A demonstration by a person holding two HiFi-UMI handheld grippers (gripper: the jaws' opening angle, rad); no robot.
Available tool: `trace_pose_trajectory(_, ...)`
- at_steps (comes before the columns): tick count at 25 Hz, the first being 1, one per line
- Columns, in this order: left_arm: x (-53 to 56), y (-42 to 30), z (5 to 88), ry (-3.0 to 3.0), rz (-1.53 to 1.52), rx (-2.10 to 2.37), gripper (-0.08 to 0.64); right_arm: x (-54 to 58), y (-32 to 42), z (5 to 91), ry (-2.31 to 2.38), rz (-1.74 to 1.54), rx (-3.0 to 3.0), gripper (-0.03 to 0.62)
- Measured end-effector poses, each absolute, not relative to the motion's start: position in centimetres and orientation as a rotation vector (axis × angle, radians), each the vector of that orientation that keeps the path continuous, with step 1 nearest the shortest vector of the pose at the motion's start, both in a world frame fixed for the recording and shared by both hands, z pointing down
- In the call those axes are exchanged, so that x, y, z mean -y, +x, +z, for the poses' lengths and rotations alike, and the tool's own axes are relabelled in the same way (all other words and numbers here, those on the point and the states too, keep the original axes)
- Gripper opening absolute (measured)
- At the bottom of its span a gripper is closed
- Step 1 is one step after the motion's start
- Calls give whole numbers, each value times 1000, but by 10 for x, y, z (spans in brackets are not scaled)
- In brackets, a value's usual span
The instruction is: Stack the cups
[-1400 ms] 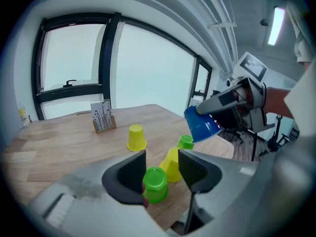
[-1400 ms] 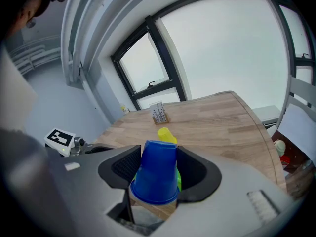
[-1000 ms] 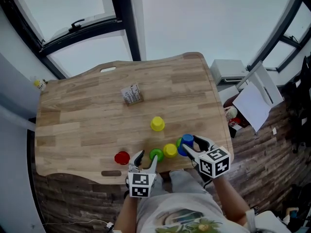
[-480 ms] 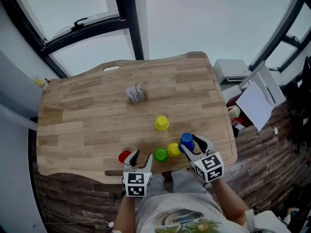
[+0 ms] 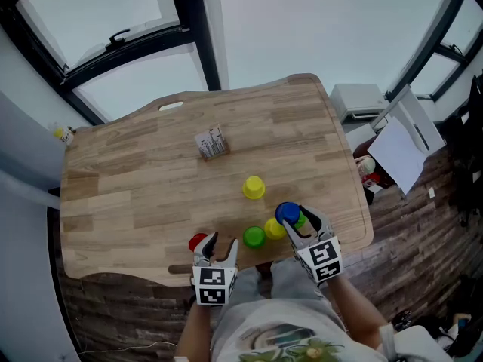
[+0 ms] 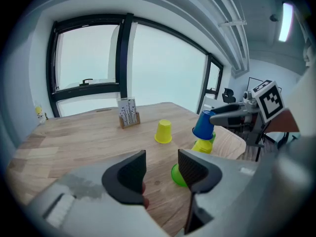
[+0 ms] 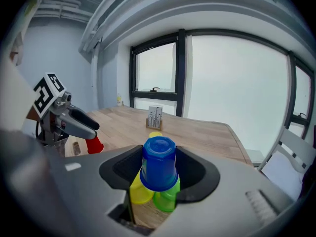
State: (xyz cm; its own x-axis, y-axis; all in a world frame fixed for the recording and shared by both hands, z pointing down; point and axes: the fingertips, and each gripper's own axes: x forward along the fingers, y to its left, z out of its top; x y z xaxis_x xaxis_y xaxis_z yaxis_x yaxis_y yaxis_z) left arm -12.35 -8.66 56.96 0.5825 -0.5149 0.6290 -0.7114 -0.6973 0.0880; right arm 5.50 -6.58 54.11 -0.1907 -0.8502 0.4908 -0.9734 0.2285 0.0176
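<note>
We gripped the blue cup (image 5: 286, 213).
Our right gripper (image 5: 300, 223), jaws just closing, pinched it upturned at lower centre, above a yellow cup (image 7: 140, 191) and green cup (image 7: 167, 197); our left gripper (image 6: 162, 169) stood spread, empty, by the red cup (image 5: 198, 241).

Our left gripper (image 5: 219, 242) tilts down, jaws apart and empty; our right gripper (image 5: 297, 222) clamps a blue cup (image 5: 287, 213).
</note>
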Motion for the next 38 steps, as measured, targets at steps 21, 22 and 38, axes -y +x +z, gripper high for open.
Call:
trace_pose_trajectory(21, 109, -195, 562, 2403, 868, 1177, 218, 48, 52, 541, 1657, 418, 2074, 212)
trace_pose_trajectory(22, 109, -198, 564, 2392, 873, 1170, 243, 47, 52, 542, 1656, 421, 2074, 212)
trace_pose_trajectory(38, 94, -214, 610, 2282, 1061, 1118, 331, 38, 52, 547, 1613, 450, 2059, 247)
